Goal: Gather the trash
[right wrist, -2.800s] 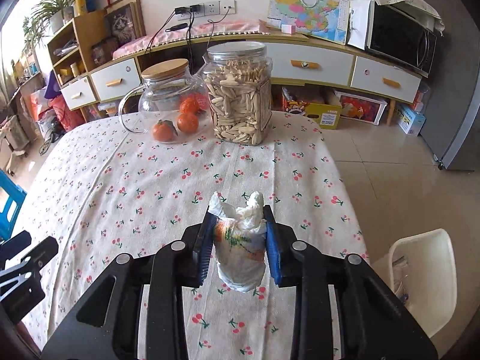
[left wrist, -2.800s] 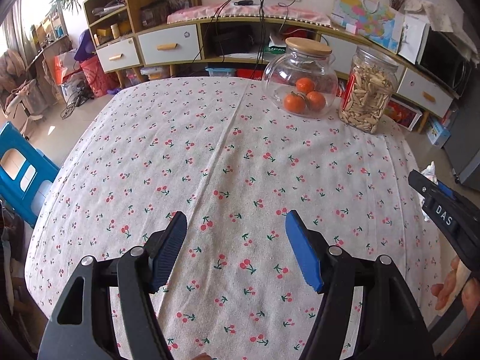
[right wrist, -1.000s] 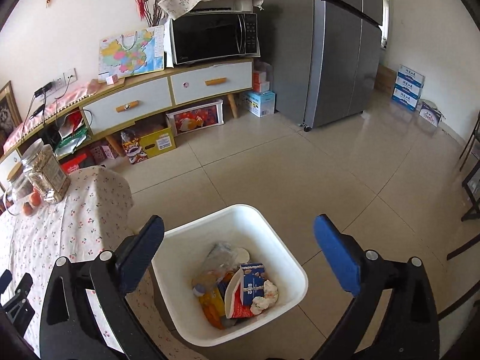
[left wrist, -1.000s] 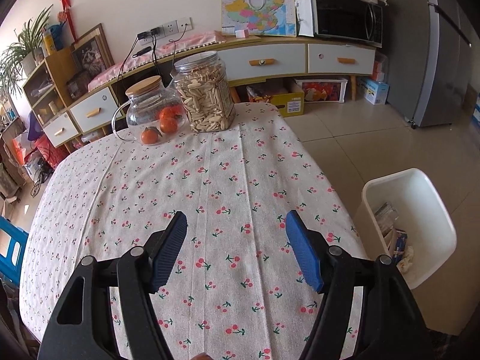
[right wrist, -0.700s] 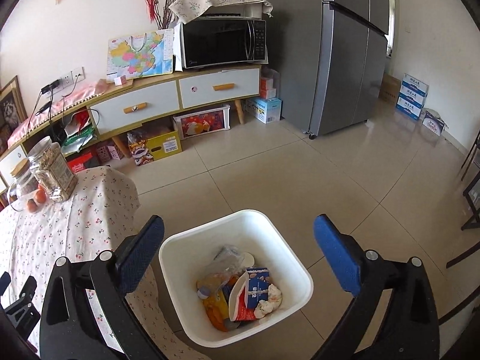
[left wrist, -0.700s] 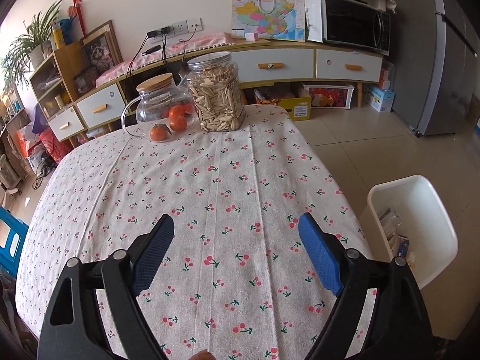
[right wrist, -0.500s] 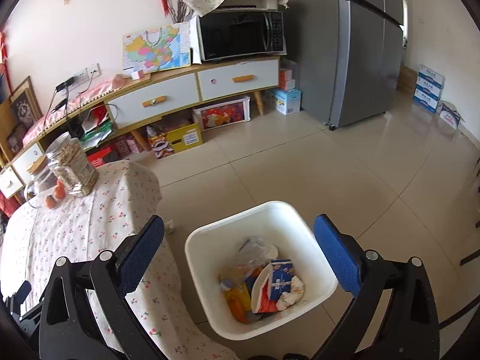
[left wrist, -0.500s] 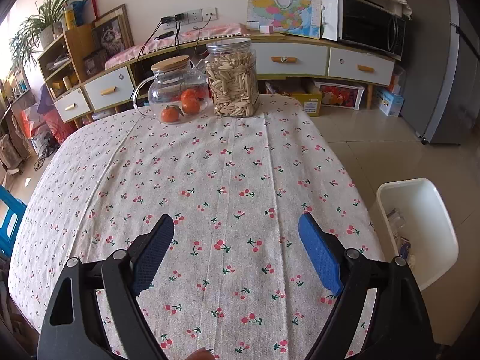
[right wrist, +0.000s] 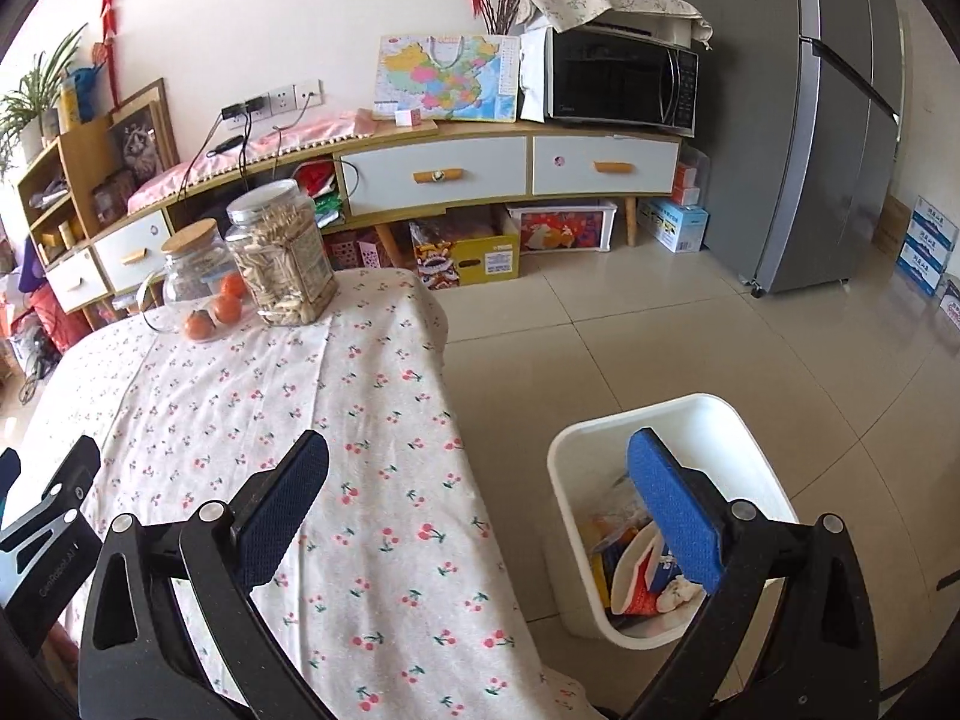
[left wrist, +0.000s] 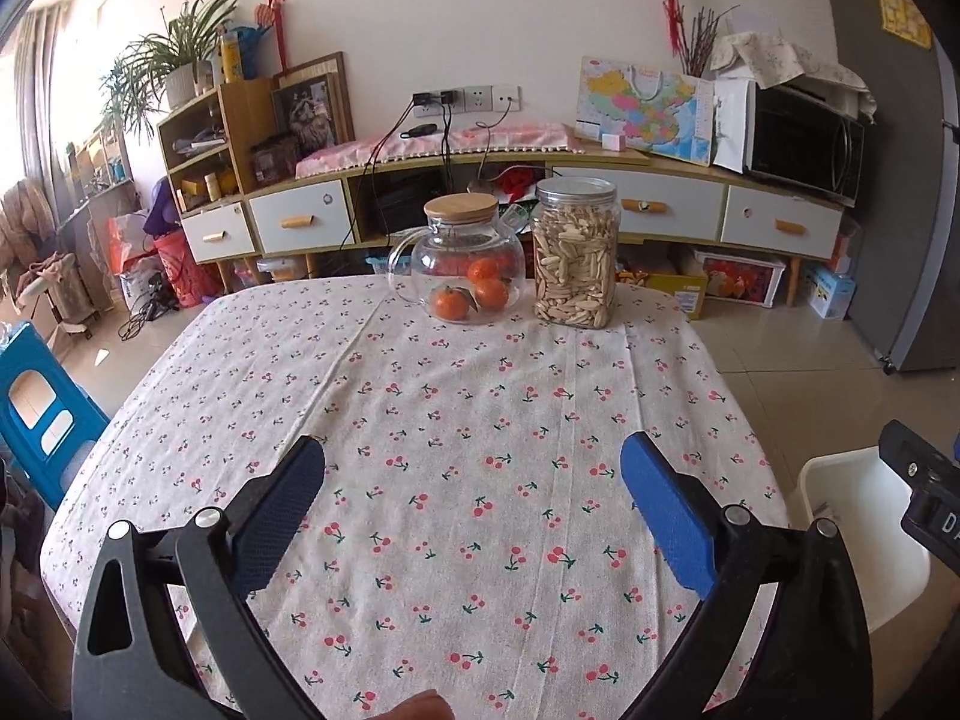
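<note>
White bin [right wrist: 729,420] sitting just beside table edge [right wrist: 447,414] — risking a knock; right gripper [right wrist: 477,510] splayed empty, left gripper [left wrist: 474,507] opening, nothing between.

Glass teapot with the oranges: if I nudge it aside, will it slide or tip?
The glass teapot looks squat and wide-based, so it would probably slide, not tip. The tablecloth may bunch under it. The loose oranges would likely roll inside.
</note>
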Tool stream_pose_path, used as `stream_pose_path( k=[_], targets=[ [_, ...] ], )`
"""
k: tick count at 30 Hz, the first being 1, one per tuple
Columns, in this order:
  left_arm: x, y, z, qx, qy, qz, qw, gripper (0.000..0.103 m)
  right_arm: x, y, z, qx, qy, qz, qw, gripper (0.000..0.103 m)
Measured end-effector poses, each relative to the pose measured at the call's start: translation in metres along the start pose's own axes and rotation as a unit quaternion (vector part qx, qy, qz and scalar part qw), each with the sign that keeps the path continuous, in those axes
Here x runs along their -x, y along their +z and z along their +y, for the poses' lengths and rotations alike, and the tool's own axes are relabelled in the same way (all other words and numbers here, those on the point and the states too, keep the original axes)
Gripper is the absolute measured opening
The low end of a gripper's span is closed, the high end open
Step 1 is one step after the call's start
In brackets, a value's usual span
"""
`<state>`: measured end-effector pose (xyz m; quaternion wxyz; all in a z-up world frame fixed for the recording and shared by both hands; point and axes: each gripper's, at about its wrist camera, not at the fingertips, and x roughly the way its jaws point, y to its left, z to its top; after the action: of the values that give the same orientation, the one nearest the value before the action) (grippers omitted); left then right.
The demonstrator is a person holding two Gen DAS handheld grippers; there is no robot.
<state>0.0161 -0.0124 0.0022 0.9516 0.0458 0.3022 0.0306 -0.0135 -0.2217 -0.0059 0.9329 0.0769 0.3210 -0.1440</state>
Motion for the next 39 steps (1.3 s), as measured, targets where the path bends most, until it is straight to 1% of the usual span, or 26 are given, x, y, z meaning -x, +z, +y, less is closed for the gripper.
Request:
stream_pose_path(
  k=[4, 6, 10, 12, 19, 22, 31, 39],
  targets=[
    [0.008, 0.007, 0.02, 0.003, 0.029, -0.02, 0.9994, 0.096, 0.018, 0.005, 0.023, -0.014, 0.013, -0.054, 0.998, 0.096],
    [0.009, 0.009, 0.031, 0.009, 0.029, -0.018, 0.9994, 0.096, 0.022, 0.006, 0.033, -0.014, 0.013, -0.066, 0.998, 0.096],
    [0.008, 0.007, 0.049, 0.027, 0.017, 0.003, 0.9995, 0.096, 0.023, 0.003, 0.05, 0.001, 0.009, -0.054, 0.998, 0.096],
    [0.007, 0.005, 0.054, 0.026, 0.017, 0.007, 0.9995, 0.096, 0.021, -0.002, 0.056, 0.013, -0.011, -0.043, 0.999, 0.096],
    [0.0, 0.004, 0.062, 0.045, -0.018, 0.043, 0.9979, 0.096, 0.007, -0.021, 0.066, 0.061, -0.024, -0.021, 0.998, 0.096],
    [-0.002, 0.005, 0.063, 0.048, -0.018, 0.049, 0.9975, 0.096, 0.006, -0.024, 0.07, 0.069, -0.02, -0.02, 0.997, 0.096],
    [-0.008, 0.002, 0.065, 0.054, -0.004, 0.061, 0.9967, 0.096, 0.015, -0.024, 0.074, 0.073, -0.014, -0.04, 0.996, 0.096],
    [-0.01, 0.001, 0.06, 0.044, 0.001, 0.059, 0.9973, 0.096, 0.012, -0.019, 0.064, 0.045, -0.002, -0.025, 0.999, 0.096]
  ],
)
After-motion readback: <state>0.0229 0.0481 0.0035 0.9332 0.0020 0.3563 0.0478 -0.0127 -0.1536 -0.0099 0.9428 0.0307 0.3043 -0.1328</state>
